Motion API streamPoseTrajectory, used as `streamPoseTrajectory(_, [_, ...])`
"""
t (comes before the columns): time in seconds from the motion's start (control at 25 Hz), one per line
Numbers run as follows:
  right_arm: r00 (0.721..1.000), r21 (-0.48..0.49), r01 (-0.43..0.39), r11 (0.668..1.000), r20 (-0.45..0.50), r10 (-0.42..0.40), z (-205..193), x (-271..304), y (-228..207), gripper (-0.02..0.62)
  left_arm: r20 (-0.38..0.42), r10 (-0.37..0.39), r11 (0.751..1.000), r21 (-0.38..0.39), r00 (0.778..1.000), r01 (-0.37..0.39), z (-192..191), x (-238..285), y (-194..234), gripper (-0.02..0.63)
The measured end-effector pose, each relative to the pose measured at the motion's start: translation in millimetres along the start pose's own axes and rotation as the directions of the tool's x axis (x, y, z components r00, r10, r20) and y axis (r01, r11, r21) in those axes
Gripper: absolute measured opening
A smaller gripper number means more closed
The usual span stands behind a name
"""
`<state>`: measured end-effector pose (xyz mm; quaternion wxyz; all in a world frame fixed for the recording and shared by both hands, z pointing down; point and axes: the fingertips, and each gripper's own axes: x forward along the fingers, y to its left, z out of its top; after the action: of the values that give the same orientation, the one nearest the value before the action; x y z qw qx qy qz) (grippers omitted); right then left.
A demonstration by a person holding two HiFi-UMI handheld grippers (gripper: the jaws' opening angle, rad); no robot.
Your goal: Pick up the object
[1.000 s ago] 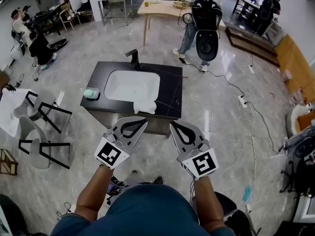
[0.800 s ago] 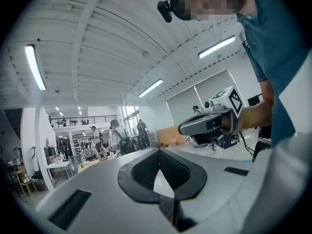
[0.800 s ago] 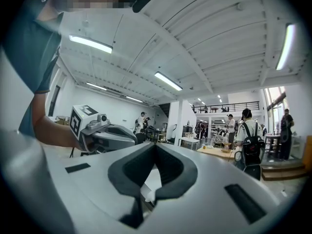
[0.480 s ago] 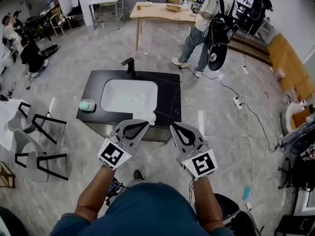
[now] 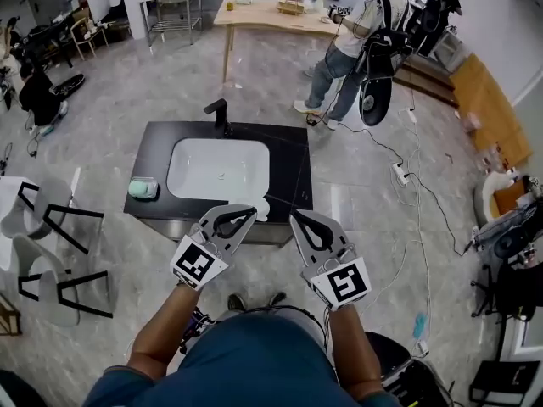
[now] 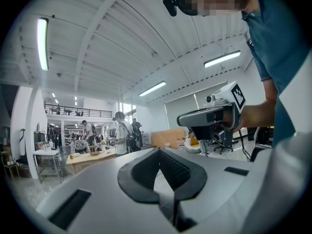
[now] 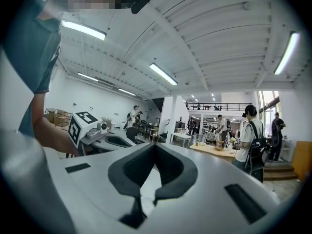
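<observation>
A black counter (image 5: pixel 291 170) with a white sink basin (image 5: pixel 218 168) and a black faucet (image 5: pixel 221 113) stands in front of me. On its left rim lies a pale green object (image 5: pixel 142 188), and a white cloth (image 5: pixel 261 208) lies at its front edge. My left gripper (image 5: pixel 247 213) and right gripper (image 5: pixel 295 217) are held side by side just short of the counter's front, both shut and empty. The left gripper view shows its jaws (image 6: pixel 159 152) closed, pointing level into the room, with the right gripper (image 6: pixel 214 115) beside them. In the right gripper view the jaws (image 7: pixel 155 147) also meet.
Grey chairs (image 5: pixel 47 227) stand left of the counter. Cables (image 5: pixel 424 202) trail over the floor on the right. A person with a backpack (image 5: pixel 361 41) stands beyond the counter by a wooden table (image 5: pixel 263 11). Office chairs (image 5: pixel 509 253) are at the far right.
Both grippers have come forward with me toward the counter's front edge, still shut. The person with the backpack has stepped to the right, toward the wooden table.
</observation>
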<state>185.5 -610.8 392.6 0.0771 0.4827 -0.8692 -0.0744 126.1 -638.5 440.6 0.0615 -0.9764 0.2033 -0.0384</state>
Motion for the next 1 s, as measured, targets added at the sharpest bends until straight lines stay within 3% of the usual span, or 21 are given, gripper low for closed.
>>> streamPoseTrajectory(0.24, [0.999, 0.017, -0.028, 0.999, -0.018, 0.029, -14, 28, -12, 0.014, -0.017, 0.015, 0.998, -0.055, 1.0, -0.016, -26, 15, 21, 0.003])
streamPoseTrajectory(0.52, [0.995, 0.019, -0.095, 0.995, -0.023, 0.095, -25, 60, -33, 0.014, -0.056, 0.092, 0.968, -0.228, 0.994, -0.102, -72, 31, 48, 0.005])
streamPoseTrajectory(0.68, [0.99, 0.027, -0.131, 0.991, -0.039, 0.132, -34, 74, -41, 0.014, -0.078, 0.136, 0.919, -0.362, 0.988, -0.155, -106, 34, 59, 0.005])
streamPoseTrajectory(0.88, [0.985, 0.03, -0.165, 0.986, -0.043, 0.167, -40, 90, -49, 0.014, -0.11, 0.177, 0.837, -0.506, 0.978, -0.208, -145, 37, 65, 0.008])
streamPoseTrajectory(1.0, [0.98, 0.039, -0.192, 0.981, -0.046, 0.194, -47, 96, -50, 0.014, -0.135, 0.197, 0.785, -0.572, 0.971, -0.238, -170, 39, 66, 0.065])
